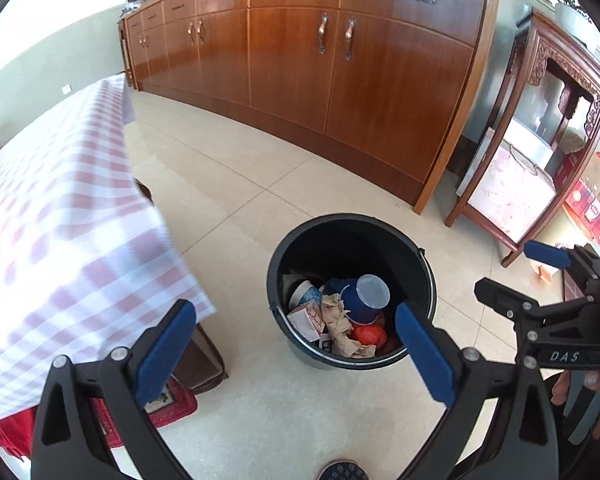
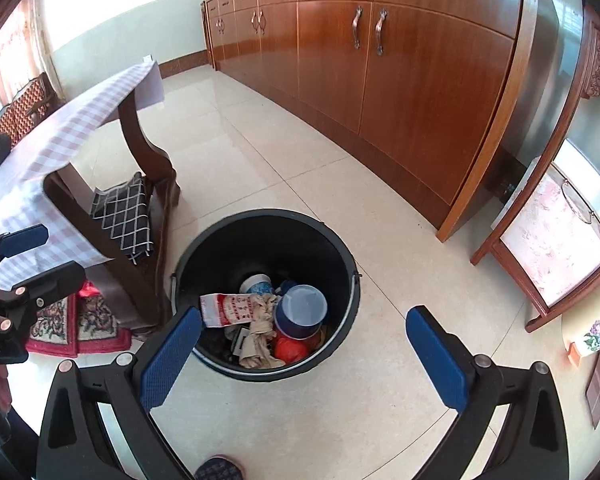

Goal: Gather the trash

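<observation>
A black bucket (image 1: 352,248) stands on the pale tiled floor (image 1: 236,208), in front of a long wooden cabinet (image 1: 340,64) and just beside the table with the pink checked cloth (image 1: 52,208). The trash lies in its bottom: a blue cup (image 1: 364,300) with a clear lid on top of the heap, crumpled brown paper (image 1: 340,324) next to it, a red and white carton (image 1: 306,318) toward the table side, and something orange-red (image 1: 368,336) beneath the cup.

The left gripper (image 1: 296,356) hangs above the floor with its blue pads spread wide and nothing between them; from its own camera the bucket sits just beyond and between the two fingertips, its near rim partly covered by the right-hand pad. The right gripper (image 2: 304,354) is likewise wide and empty. In the right wrist view the bucket (image 2: 266,240) lies ahead and slightly toward the left finger, whose pad overlaps the rim, while the blue cup (image 2: 302,312), the carton (image 2: 228,310) and the brown paper (image 2: 260,340) show clearly inside.

Each gripper appears at the edge of the other's view: the right one (image 1: 512,276) off to the right side, the left one (image 2: 36,256) near the table leg (image 2: 148,160). A patterned red rug (image 2: 72,324) lies under the table, and a carved side table (image 1: 540,128) stands past the cabinet's end
</observation>
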A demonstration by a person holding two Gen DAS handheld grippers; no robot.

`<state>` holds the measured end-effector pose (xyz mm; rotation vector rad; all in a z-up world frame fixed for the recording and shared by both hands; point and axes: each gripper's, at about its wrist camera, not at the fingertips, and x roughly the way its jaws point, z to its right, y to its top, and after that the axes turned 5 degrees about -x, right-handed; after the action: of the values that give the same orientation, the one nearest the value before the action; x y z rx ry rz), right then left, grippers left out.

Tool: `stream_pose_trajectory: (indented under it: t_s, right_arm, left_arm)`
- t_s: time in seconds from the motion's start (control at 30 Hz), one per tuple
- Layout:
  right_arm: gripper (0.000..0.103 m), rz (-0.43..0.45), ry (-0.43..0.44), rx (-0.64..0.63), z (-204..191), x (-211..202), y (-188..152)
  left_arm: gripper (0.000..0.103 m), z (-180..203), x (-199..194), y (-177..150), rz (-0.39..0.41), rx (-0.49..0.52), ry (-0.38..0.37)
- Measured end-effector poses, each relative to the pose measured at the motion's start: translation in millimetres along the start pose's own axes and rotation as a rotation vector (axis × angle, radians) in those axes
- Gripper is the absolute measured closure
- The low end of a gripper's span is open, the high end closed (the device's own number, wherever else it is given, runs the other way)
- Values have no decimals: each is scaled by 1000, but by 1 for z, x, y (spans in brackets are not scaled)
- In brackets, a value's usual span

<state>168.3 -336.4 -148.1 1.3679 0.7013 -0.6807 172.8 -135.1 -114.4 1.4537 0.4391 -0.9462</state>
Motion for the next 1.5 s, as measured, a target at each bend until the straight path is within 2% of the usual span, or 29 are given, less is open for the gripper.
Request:
stream_pose_trajectory:
  t_s: [0.27,0.4,0.8,1.17,1.5]
  right_arm:
    - [0,52,-20,17,-33,-52,3]
    - [0,85,-69,-17,-54,-84,2]
    - [0,181,-60,-33,-94,-166,-8]
    - [0,313,-63,-68,-118,-247,-1]
    - [0,351,-79,-73,-113,-267,6]
  left_arm:
    - [2,-15,-59,-7,98,-22,70]
    - [2,-23,-95,-10,147,-59,89]
    - [2,-27,-170,-25,269,-81,184]
    - [0,-32,-240,-31,384,-94,195]
    - [0,-28,-253,-30,446,-85,178]
